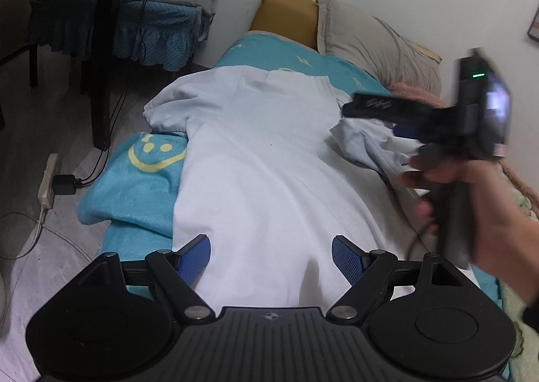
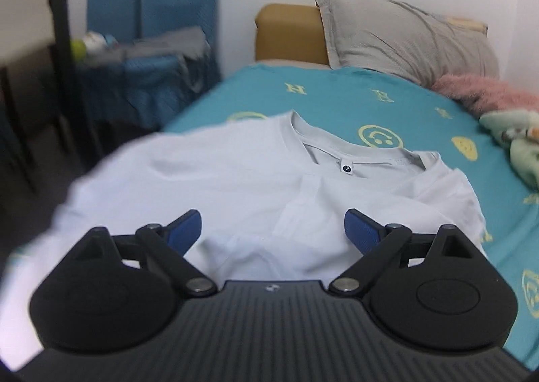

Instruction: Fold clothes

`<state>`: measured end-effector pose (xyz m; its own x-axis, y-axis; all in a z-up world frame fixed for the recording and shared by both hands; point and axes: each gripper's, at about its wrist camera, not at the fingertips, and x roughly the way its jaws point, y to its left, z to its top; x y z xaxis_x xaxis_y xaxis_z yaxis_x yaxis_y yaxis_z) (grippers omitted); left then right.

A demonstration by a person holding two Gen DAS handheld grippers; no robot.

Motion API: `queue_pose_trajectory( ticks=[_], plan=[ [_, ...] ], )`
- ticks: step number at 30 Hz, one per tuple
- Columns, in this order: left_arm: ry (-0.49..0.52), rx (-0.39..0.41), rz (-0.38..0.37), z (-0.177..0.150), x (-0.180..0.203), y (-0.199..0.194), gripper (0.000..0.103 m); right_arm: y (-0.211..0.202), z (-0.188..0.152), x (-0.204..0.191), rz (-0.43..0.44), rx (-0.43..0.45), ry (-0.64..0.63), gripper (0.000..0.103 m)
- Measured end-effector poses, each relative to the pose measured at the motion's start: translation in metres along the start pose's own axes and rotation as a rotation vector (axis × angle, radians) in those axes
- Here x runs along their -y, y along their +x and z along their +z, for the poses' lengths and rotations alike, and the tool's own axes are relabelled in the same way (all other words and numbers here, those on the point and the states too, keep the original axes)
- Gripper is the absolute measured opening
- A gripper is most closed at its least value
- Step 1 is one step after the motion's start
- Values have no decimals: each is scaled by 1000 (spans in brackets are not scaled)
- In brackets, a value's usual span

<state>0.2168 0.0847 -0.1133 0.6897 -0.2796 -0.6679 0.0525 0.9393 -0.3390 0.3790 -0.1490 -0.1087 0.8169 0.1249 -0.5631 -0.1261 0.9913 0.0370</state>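
**Loose sleeve, empty grippers: where the fold could slip**

A pale T-shirt [image 1: 262,160] lies spread lengthwise on the teal bedsheet [image 2: 337,96], collar toward the grey pillow [image 2: 404,35]. The left gripper [image 1: 271,255] hovers over the hem end with its jaws spread wide and nothing between them. The right gripper [image 2: 273,230] is likewise spread and empty, above the shoulder area near the collar; in the left view it appears blurred beside a bunched sleeve [image 1: 367,139].

The likely trouble is that sleeve: it is already crumpled, so a pinch there may catch several layers or only an edge, leaving a lopsided fold. The shirt's left side also overhangs the bed edge, so a one-sided pull could drag the shirt off toward the floor. The sheet beneath could be pinched along with the shirt.
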Motion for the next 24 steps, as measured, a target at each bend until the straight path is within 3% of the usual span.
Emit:
queue_pose_trajectory(
  ticks=[3, 7, 10, 13, 18, 24],
  plan=[
    [34, 13, 9, -4, 9, -8, 81, -65, 0, 14, 24, 21, 96, 93],
    [85, 25, 21, -12, 25, -20, 81, -166, -13, 45, -17, 11, 216, 93],
    [129, 17, 20, -23, 41, -30, 81, -242, -38, 71, -38, 28, 293, 93],
    [195, 1, 20, -38, 63, -38, 81, -298, -67, 95, -3, 52, 374, 93],
    [343, -25, 28, -67, 108, -50, 81, -350, -106, 128, -41, 120, 485, 93],
    [408, -132, -34, -106, 172, -45, 77, -364, -125, 170, -104, 186, 604, 93]
  ],
)
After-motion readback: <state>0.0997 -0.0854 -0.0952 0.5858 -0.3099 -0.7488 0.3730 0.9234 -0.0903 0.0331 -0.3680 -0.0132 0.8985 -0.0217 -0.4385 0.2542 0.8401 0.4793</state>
